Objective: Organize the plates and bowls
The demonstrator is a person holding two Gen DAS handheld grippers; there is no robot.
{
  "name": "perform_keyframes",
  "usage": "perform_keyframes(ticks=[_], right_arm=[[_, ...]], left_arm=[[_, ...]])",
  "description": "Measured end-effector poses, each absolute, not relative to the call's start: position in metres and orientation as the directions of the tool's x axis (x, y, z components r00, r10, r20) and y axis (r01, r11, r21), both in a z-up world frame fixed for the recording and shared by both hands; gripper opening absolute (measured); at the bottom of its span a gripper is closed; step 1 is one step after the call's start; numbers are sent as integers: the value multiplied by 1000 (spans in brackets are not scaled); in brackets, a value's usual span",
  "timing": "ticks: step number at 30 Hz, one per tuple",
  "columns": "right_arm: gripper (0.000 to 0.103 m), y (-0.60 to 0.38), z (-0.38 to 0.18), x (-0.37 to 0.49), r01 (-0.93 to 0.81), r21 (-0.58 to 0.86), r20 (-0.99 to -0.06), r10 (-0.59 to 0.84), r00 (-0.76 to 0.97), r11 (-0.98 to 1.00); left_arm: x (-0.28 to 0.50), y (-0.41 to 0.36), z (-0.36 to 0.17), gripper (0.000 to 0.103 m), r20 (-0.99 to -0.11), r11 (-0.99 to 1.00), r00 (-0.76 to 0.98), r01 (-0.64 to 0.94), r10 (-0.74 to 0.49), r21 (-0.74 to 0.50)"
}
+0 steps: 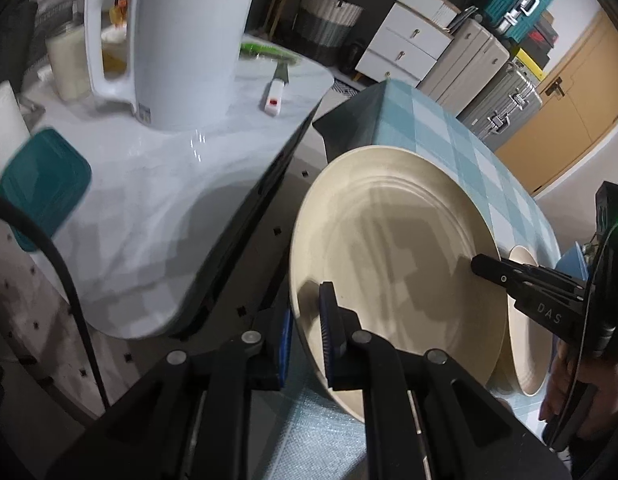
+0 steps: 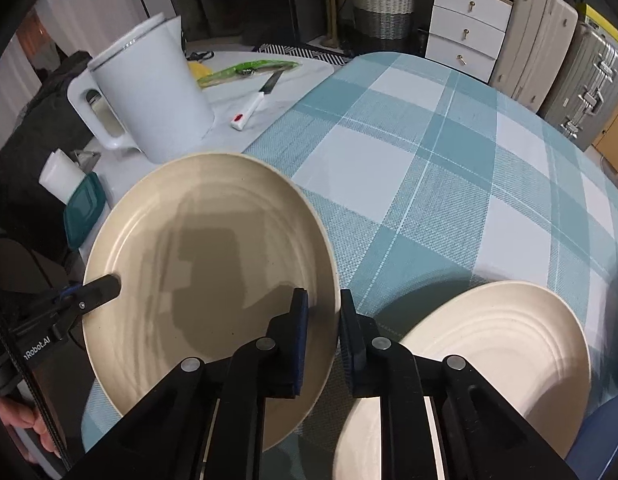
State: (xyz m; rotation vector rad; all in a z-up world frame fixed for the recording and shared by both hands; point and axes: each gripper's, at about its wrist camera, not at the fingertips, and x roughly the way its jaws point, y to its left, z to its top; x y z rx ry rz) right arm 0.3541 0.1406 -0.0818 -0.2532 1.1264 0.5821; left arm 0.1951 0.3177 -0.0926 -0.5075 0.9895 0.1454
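A large cream plate (image 1: 397, 264) (image 2: 205, 272) is held tilted above the blue checked tablecloth (image 2: 449, 168). My left gripper (image 1: 305, 336) is shut on its near rim. My right gripper (image 2: 323, 336) is shut on the opposite rim, and it also shows in the left wrist view (image 1: 485, 266). My left gripper shows in the right wrist view (image 2: 101, 286). A second cream plate (image 2: 489, 364) (image 1: 527, 344) lies on the cloth to the right. A blue dish edge (image 2: 605, 440) (image 1: 573, 264) shows beside it.
A white kettle (image 1: 177, 40) (image 2: 149, 92) stands on the white counter (image 1: 157, 184) to the left, with a white-handled knife (image 2: 255, 98), green packet (image 2: 249, 69) and teal lid (image 1: 41, 184). Suitcases (image 2: 569, 72) and a drawer unit (image 2: 465, 28) stand behind the table.
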Motion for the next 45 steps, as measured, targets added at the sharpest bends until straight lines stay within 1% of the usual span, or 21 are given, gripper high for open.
perform_keyframes(ticks=[6, 16, 28, 33, 40, 45], right_arm=[[13, 138, -66, 348, -551, 84, -897, 305, 321, 830], [12, 123, -40, 330, -524, 74, -898, 286, 335, 848], [12, 86, -20, 276, -480, 87, -892, 283, 353, 873], [12, 65, -8, 249, -452, 75, -874, 277, 399, 889], [11, 37, -8, 211, -421, 69, -876, 257, 408, 904], [11, 29, -12, 190, -404, 70, -877, 250, 411, 912]], left_arm=[[191, 318, -85, 10, -818, 871, 565, -345, -104, -350], [176, 307, -62, 10, -800, 891, 590, -298, -110, -343], [140, 278, -37, 10, -796, 919, 592, -232, -127, -319], [121, 260, -25, 10, -780, 933, 614, -197, -120, -300], [96, 239, -31, 11, -784, 934, 600, -163, -161, -317], [79, 226, -28, 11, -791, 951, 597, -150, -132, -272]])
